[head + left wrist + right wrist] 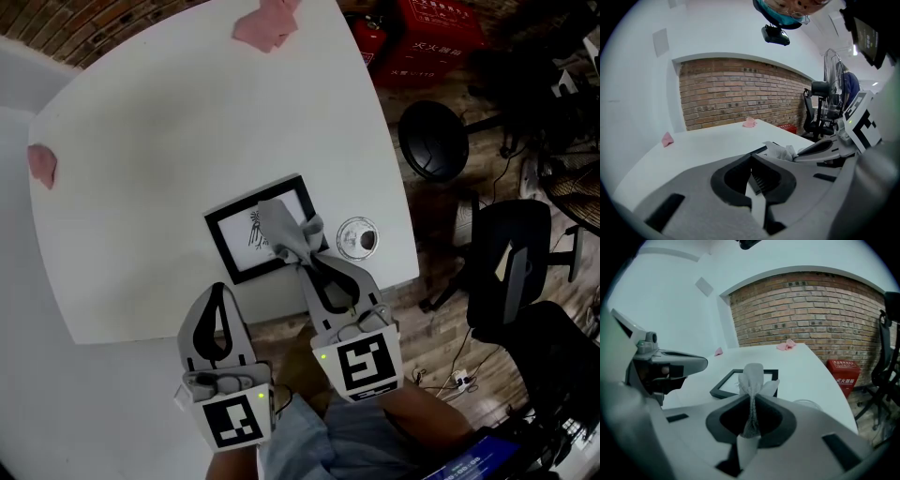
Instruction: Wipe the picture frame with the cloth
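A black picture frame point(246, 221) lies flat near the front edge of the white table point(141, 141). My right gripper point(309, 255) is shut on a grey cloth point(284, 232), which rests bunched on the frame's right part. In the right gripper view the cloth point(752, 378) stands up from between the closed jaws, with the frame point(723, 386) just beyond. My left gripper point(218, 291) hovers at the table's front edge, left of the frame, shut with nothing in it. The left gripper view shows its jaws pressed together, and the cloth point(780, 151) to the right.
A round glass dish point(357, 237) sits right of the frame near the table edge. Two pink cloths point(267, 23) point(42, 164) lie at the far side and left edge. Right of the table stand a black office chair point(516, 262) and a red box point(436, 37).
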`<state>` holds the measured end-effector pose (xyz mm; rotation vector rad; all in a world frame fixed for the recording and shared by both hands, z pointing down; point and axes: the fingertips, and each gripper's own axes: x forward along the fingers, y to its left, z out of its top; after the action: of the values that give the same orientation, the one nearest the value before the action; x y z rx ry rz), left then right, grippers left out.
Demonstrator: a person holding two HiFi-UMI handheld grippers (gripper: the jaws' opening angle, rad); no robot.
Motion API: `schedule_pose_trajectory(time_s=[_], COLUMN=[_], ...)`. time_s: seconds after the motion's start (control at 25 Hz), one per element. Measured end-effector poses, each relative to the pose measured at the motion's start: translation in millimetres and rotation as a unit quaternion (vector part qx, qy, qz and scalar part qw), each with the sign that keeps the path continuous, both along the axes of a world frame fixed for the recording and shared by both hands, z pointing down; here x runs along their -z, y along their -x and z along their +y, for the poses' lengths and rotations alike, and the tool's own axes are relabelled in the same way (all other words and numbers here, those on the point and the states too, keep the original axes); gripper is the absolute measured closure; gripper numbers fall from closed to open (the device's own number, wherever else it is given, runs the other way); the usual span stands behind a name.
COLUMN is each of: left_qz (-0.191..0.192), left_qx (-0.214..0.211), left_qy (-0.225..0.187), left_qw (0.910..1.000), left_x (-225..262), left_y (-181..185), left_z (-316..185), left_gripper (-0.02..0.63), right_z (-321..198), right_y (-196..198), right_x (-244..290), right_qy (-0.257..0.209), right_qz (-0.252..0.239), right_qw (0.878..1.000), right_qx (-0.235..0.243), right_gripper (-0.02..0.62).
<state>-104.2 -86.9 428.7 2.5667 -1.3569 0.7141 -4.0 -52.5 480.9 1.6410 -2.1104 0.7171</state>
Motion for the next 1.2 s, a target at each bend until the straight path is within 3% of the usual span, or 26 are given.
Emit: schedule_pose_trajectory(time_s=[0.4,0.48,0.72,0.92,1.2], left_qz=[0.010,0.010,0.022,0.024,0.025], left_qx=[-0.033,-0.026,0.000,0.027,0.083], left_qy=[-0.016,-0.011,-0.046,-0.084,-0.083], left_qw=[0.9993,0.9996,0.9987,0.9958,0.9928], left_x=[3,5,37,67,91], left_y=[-31,-31,-22,7,52], left_z=[-2,-1,-15,-26,-26], left_gripper=[0.597,0.597,0.597,0.597,0.597], right_z=[8,10,0,-15,-43], right_y=[-36,-44,-57,-38,3], right_x=[-1,3,37,68,96], right_qy=[0.000,-0.002,-0.028,-0.053,-0.084], right_qz=[0.000,0.010,0.035,0.041,0.041], right_qw=[0.999,0.999,0.998,0.998,0.995], right_qx=[-0.036,-0.040,-0.035,-0.015,0.030], right_gripper=[0.555,0.555,0.555,0.554,0.554])
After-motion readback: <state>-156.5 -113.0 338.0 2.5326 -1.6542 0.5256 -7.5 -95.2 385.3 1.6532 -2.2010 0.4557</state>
